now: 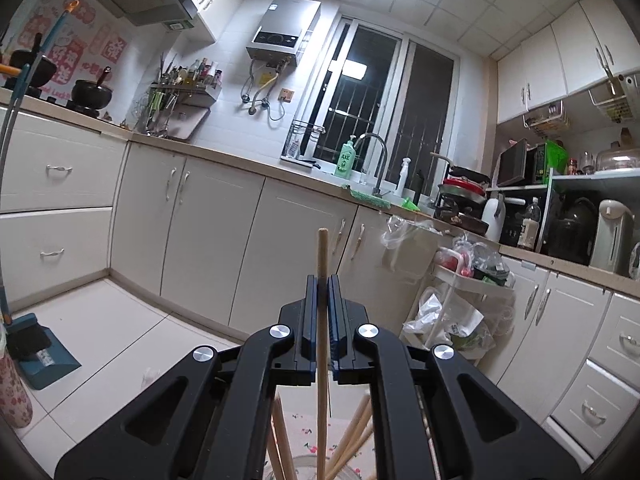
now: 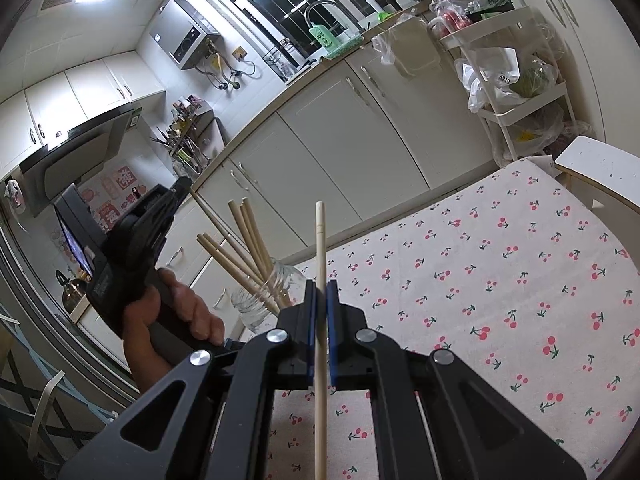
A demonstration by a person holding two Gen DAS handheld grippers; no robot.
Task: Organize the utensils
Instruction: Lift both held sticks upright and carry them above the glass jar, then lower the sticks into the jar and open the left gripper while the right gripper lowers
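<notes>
Wooden chopstick (image 1: 322, 264) upright in each tongs, left tongs (image 1: 322, 280) above jar (image 2: 262, 300).

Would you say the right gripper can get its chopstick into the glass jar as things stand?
Probably yes: the right gripper is shut on its chopstick, and the glass jar stands just left of it, mouth open, though the left gripper hovers above it.

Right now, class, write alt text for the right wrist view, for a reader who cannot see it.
The right gripper is shut on a pale chopstick above a cherry-print tablecloth. To its left a hand holds the left gripper over a glass jar of chopsticks, with cream kitchen cabinets behind.
</notes>
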